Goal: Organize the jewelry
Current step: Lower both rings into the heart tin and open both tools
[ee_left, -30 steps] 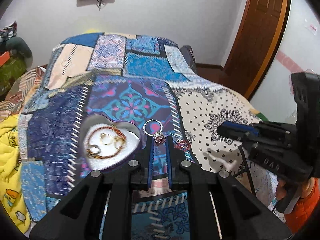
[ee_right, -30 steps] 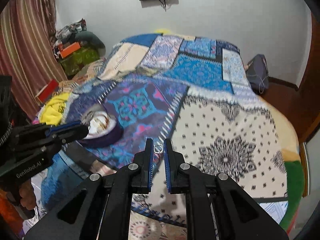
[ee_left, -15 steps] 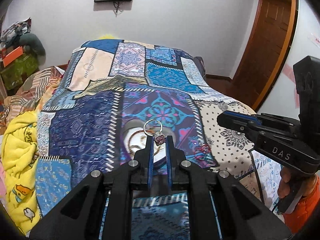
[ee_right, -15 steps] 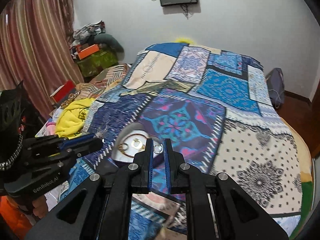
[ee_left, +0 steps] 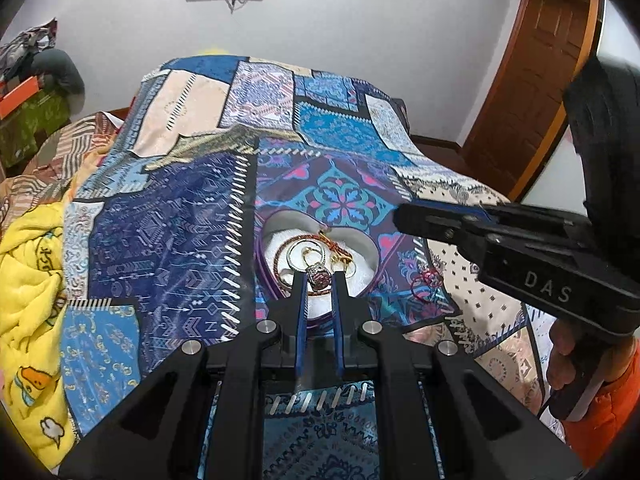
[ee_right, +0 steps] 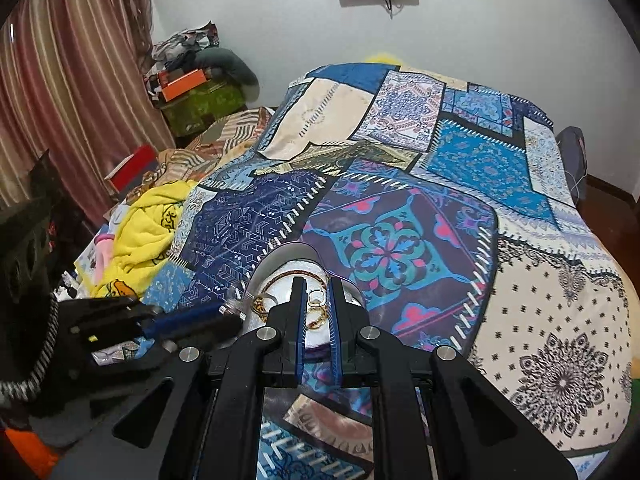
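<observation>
Left gripper (ee_left: 319, 278) pinches a silver ring with purple stone (ee_left: 318, 273); right gripper (ee_right: 317, 298) grips a small silver ring (ee_right: 316, 297), both above the heart-shaped white-lined jewelry box (ee_left: 360, 236).

Both views were evenly and softly lit, the white wall (ee_left: 360, 32) bright, with no harsh glare. Shadows on the bedspread (ee_right: 400, 240) were faint. Fisheye bending curved the door (ee_left: 536, 80) and curtain (ee_right: 60, 100), and black vignetting filled all 4 corners. Edges looked slightly soft.
</observation>
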Demonstrator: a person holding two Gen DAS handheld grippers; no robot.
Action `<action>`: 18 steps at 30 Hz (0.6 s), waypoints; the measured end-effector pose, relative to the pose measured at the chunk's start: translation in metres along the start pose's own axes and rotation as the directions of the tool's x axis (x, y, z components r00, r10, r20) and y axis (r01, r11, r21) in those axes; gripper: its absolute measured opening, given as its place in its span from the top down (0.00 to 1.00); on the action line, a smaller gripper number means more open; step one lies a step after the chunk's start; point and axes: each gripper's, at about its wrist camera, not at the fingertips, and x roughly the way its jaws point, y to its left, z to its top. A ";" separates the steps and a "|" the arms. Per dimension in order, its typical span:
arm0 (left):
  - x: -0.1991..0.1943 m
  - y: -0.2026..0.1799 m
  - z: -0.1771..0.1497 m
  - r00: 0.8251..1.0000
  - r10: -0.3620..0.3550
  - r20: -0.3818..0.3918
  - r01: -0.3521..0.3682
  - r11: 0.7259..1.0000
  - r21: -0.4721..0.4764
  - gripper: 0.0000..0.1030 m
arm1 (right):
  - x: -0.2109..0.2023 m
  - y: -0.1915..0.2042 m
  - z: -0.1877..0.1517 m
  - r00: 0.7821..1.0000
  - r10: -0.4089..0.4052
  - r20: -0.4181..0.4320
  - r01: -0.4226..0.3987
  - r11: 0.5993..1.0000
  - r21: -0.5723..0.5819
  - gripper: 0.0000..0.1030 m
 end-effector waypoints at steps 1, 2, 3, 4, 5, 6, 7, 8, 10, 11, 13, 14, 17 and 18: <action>0.002 0.000 0.000 1.000 -0.003 -0.004 0.003 1.000 0.002 0.90 | 0.002 0.001 0.000 1.000 0.003 -0.004 -0.003 1.000 0.000 0.91; 0.006 0.000 -0.001 1.000 -0.007 -0.010 0.007 1.000 0.006 0.90 | 0.005 0.002 0.001 1.000 0.008 -0.010 -0.008 1.000 0.002 0.91; 0.009 0.000 -0.001 1.000 -0.007 -0.013 0.007 1.000 0.008 0.90 | 0.007 0.002 0.001 1.000 0.014 -0.016 -0.014 1.000 0.004 0.91; 0.011 0.000 -0.002 1.000 -0.007 -0.016 0.007 1.000 0.009 0.90 | 0.010 0.003 0.001 1.000 0.019 -0.023 -0.019 1.000 0.007 0.91; 0.014 0.001 -0.002 1.000 -0.009 -0.021 0.010 1.000 0.009 0.90 | 0.014 0.003 0.001 0.999 0.023 -0.033 -0.023 1.000 0.010 0.91; 0.016 0.001 -0.003 1.000 -0.012 -0.026 0.012 1.000 0.008 0.90 | 0.017 0.003 0.001 0.999 0.028 -0.042 -0.028 1.000 0.014 0.91; 0.018 0.002 -0.003 1.000 -0.012 -0.029 0.012 1.000 0.008 0.90 | 0.020 0.003 0.000 0.998 0.034 -0.050 -0.033 0.999 0.018 0.91; 0.019 0.003 -0.003 0.999 -0.011 -0.032 0.012 1.000 0.008 0.90 | 0.023 0.003 0.000 0.998 0.039 -0.058 -0.038 0.999 0.022 0.91; 0.021 0.005 -0.003 0.999 -0.011 -0.034 0.012 1.000 0.010 0.90 | 0.029 0.004 -0.001 0.996 0.048 -0.074 -0.046 0.999 0.027 0.91; 0.021 0.006 -0.003 0.999 -0.012 -0.034 0.013 1.000 0.010 0.90 | 0.031 0.004 -0.001 0.996 0.050 -0.079 -0.048 0.999 0.026 0.91; 0.021 0.007 -0.004 0.999 -0.016 -0.035 0.017 1.000 0.012 0.90 | 0.035 0.006 -0.002 0.994 0.058 -0.092 -0.056 0.998 0.028 0.91; 0.021 0.007 -0.004 0.999 -0.019 -0.035 0.019 1.000 0.014 0.90 | 0.036 0.006 -0.003 0.994 0.060 -0.094 -0.058 0.998 0.029 0.91; 0.021 0.008 -0.005 0.999 -0.020 -0.035 0.021 1.000 0.016 0.90 | 0.037 0.006 -0.003 0.993 0.063 -0.099 -0.060 0.998 0.033 0.91; 0.021 0.009 -0.005 0.999 -0.022 -0.035 0.023 1.000 0.016 0.90 | 0.038 0.006 -0.003 0.993 0.061 -0.102 -0.057 0.998 0.036 0.91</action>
